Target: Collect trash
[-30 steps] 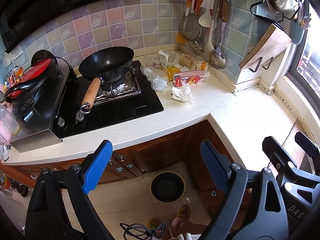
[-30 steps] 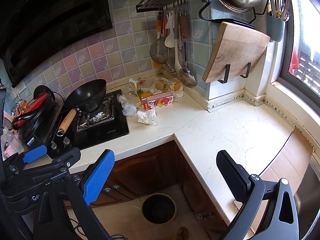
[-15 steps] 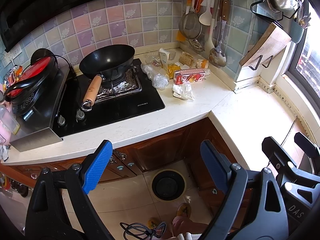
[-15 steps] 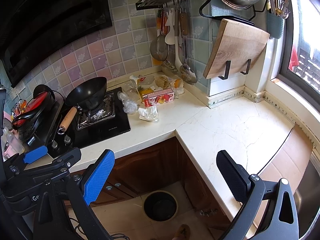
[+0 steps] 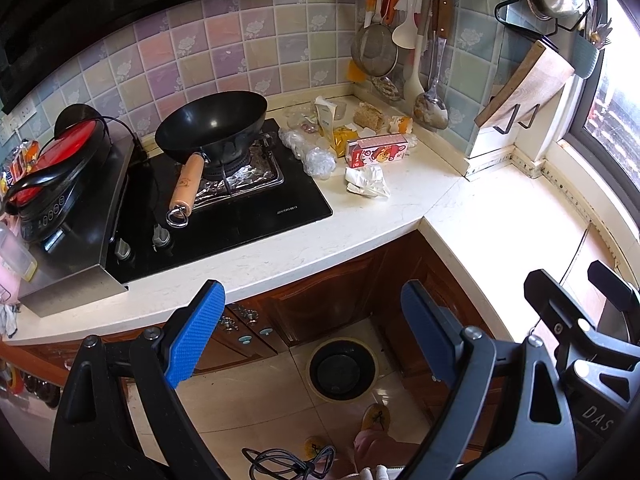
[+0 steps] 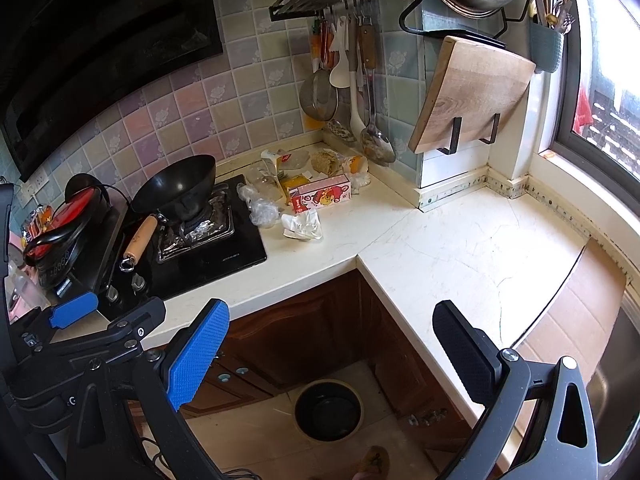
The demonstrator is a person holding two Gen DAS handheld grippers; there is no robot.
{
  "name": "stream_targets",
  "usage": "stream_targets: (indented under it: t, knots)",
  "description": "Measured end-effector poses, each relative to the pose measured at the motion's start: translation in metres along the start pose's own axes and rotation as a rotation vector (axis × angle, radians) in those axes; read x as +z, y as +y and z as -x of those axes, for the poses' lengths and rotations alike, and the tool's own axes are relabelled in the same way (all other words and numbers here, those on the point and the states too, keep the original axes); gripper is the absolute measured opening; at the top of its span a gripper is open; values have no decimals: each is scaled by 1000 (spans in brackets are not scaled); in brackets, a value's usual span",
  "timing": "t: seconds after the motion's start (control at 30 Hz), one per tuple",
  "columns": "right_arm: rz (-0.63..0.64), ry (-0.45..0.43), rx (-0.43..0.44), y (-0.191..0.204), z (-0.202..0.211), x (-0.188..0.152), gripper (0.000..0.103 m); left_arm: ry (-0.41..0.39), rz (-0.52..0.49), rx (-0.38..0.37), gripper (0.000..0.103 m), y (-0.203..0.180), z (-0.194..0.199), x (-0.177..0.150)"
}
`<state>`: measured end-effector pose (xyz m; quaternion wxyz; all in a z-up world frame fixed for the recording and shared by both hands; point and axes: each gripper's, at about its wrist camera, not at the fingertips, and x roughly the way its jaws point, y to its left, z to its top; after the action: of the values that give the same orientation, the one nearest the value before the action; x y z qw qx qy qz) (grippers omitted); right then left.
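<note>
Trash lies in the far corner of the white counter: a pink carton on its side, crumpled white paper, clear plastic wrap, a yellow packet and a white torn carton. The same pile shows in the right wrist view, with the pink carton and the paper. A round dark bin stands on the floor below the counter corner; it also shows in the right wrist view. My left gripper and right gripper are open, empty, above the floor, well short of the trash.
A black wok with a wooden handle sits on the black hob. An appliance with a red lid stands at left. Utensils and a cutting board hang on the wall. Brown cabinet doors are below.
Both grippers have drifted slightly toward the counter; the trash pile looks a little nearer. Both stay open and empty.
</note>
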<state>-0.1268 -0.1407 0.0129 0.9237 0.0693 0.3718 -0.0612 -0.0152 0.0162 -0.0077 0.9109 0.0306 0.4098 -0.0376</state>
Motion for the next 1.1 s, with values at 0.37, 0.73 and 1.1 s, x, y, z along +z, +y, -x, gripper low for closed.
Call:
stream_targets:
  t: [0.37,0.73,1.1]
  knots:
    - [5,9,-42,26,6,-8,103,5,-23,-52,89,18,-9,2]
    - [-7,60,-48,24,-20,2,103,38,-16,-70,89,30,-44,12]
    - [12,172,95,-3,-149,83,100,103,34,-44,89,13,-127,75]
